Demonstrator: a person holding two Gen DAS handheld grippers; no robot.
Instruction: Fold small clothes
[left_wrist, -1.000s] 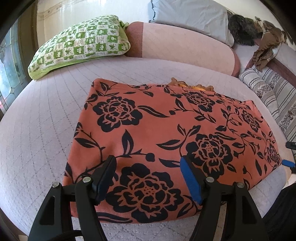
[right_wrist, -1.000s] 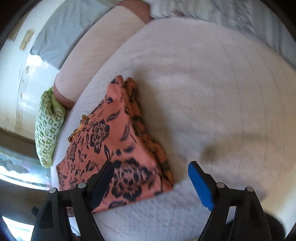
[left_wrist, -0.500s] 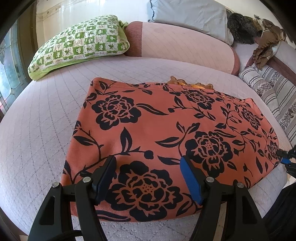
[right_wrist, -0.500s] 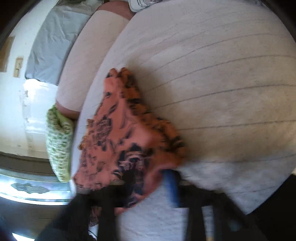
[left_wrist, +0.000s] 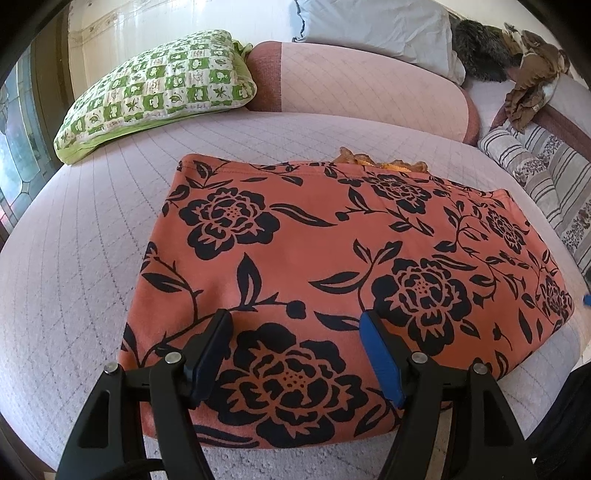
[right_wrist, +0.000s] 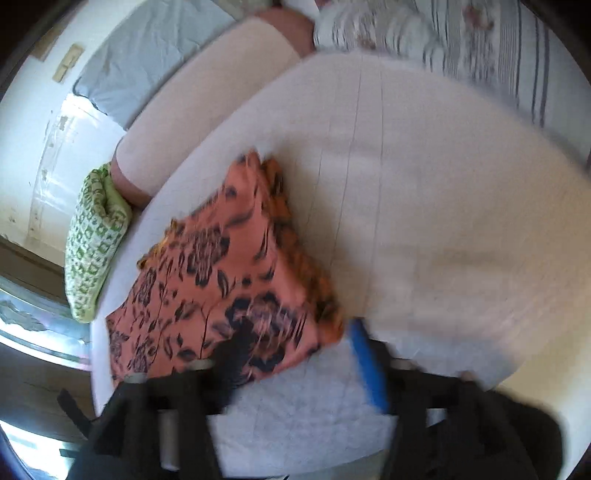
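The folded orange garment with black flowers lies flat on the pale quilted bed, the left gripper hovering over its near edge with jaws wide, while the right gripper, blurred, has just been opening with nothing between its jaws at the garment's corner.

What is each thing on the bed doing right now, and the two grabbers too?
Orange cloth with black flowers: folded, lying flat on the bed.
Green-and-white checked pillow: lying at the bed's far edge.
Left gripper: open, over the cloth.
Right gripper: jaws just opened, apart at the cloth's corner.
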